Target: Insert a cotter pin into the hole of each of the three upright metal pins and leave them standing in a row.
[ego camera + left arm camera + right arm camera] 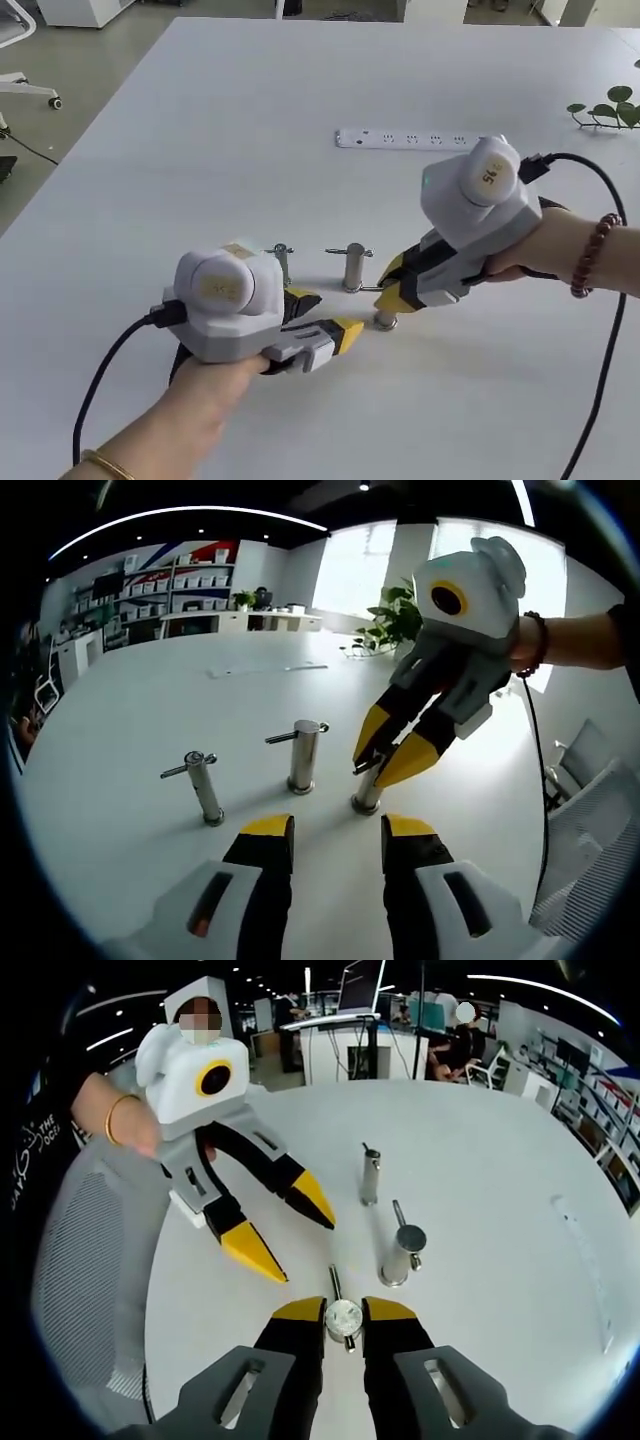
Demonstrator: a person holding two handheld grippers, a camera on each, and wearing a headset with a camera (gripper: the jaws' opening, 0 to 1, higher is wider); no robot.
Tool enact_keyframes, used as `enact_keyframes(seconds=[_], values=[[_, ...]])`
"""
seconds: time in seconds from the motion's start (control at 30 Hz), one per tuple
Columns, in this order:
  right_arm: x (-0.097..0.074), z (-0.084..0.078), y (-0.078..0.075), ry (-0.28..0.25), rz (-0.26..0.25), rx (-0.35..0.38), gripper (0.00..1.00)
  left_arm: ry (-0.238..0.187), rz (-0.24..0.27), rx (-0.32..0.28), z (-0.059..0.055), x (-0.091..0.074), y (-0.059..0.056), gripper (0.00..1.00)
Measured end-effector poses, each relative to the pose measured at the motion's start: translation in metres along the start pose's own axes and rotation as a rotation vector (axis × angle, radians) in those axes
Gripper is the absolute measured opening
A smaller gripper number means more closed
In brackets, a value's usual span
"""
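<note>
The white desk (200, 120) carries the work at the centre of the head view. The right gripper (387, 288) enters from the right of that frame and angles down onto the nearest metal pin (385, 320), which stands upright at the lower right of the group. Its fingers (300, 1312) are drawn close together at the pin's head and pinch the cotter pin (334, 1282) there, apparently to guide it through the cross hole. The left gripper (330, 315), at the lower left of the frame, hovers just beside the same pin. Its fingers (268, 835) are spread and hold nothing, probably ready to steady the pin. The middle metal pin (353, 268) and the far-left metal pin (283, 262) each carry a cotter pin crosswise near the top, so this insertion appears to be the last.
</note>
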State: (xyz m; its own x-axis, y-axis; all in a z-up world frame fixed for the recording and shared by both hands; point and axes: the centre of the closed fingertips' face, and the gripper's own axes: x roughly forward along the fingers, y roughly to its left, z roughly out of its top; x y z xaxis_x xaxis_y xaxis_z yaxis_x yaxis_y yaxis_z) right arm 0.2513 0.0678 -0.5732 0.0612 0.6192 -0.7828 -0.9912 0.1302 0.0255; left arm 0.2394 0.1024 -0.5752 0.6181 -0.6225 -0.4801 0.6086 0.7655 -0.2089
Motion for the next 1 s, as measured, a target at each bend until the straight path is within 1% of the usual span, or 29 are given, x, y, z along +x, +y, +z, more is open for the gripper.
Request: enact_keyframes(seconds=[0.13, 0.33, 0.53, 0.6, 0.67, 0.83, 0.93, 1.0], values=[[0.000, 0.000, 0.001, -0.002, 0.000, 0.002, 0.08, -0.006, 0.008, -0.005, 0.001, -0.006, 0.003, 0.34], [-0.002, 0.000, 0.000, 0.006, -0.007, 0.000, 0.08, -0.006, 0.024, 0.017, 0.001, -0.016, 0.007, 0.34], [-0.008, 0.000, -0.004, 0.006, -0.023, 0.004, 0.08, -0.025, 0.036, 0.030, 0.007, -0.025, 0.011, 0.37], [-0.010, 0.000, -0.007, 0.007, -0.030, 0.009, 0.08, -0.033, 0.035, 0.024, 0.010, -0.029, 0.012, 0.39], [-0.013, 0.000, -0.010, 0.008, -0.038, 0.011, 0.08, -0.042, 0.037, 0.033, 0.012, -0.033, 0.012, 0.42], [-0.018, -0.002, -0.018, 0.008, -0.055, 0.017, 0.08, -0.050, 0.040, 0.043, 0.016, -0.042, 0.012, 0.48], [-0.020, -0.004, -0.022, 0.012, -0.065, 0.020, 0.08, -0.053, 0.046, 0.056, 0.020, -0.048, 0.012, 0.54], [-0.021, -0.006, -0.025, 0.015, -0.069, 0.023, 0.08, -0.054, 0.048, 0.053, 0.022, -0.051, 0.012, 0.58]])
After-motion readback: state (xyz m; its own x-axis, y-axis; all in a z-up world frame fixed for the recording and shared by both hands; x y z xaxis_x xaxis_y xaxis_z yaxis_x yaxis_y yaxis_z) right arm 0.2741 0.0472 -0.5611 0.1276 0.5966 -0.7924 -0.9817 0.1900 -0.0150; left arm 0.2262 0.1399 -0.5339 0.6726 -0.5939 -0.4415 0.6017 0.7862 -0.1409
